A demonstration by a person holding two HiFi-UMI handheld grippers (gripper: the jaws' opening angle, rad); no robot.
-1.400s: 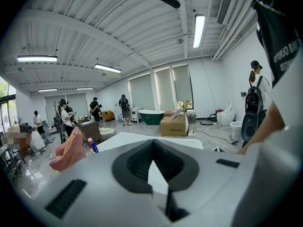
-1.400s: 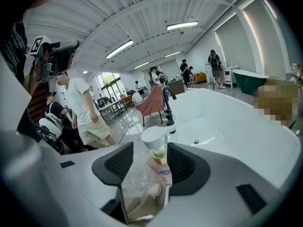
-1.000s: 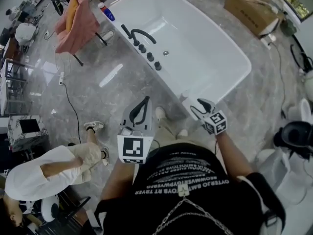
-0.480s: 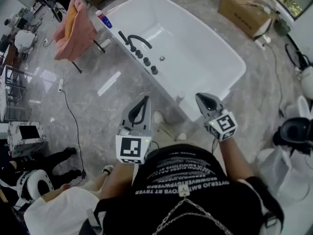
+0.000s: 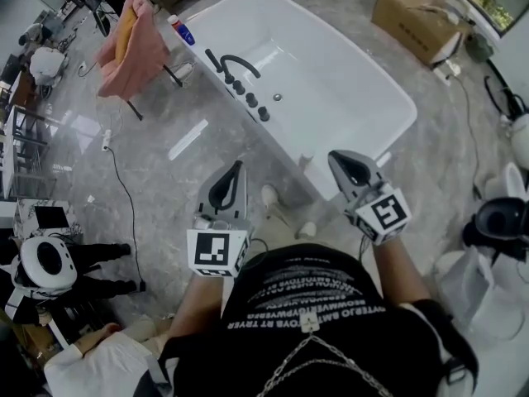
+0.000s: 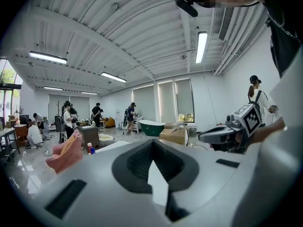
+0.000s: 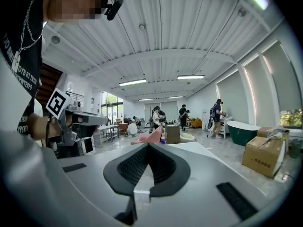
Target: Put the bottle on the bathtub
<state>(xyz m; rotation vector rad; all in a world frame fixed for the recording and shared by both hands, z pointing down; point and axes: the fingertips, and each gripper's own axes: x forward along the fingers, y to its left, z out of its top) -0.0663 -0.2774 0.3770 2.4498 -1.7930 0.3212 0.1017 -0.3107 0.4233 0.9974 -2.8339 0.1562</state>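
Left tongs (image 5: 236, 169), right tongs (image 5: 336, 159) — closed, empty | bottle (image 5: 181, 30) well apart, by bathtub (image 5: 401, 126) corner

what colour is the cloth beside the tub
Pink cloth, orange strip; clearest in head view.

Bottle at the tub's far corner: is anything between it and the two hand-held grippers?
Nothing visible blocks it. Open floor runs beside the bathtub from the left hand-held gripper to the bottle; the pink towel rack stands just beside it.
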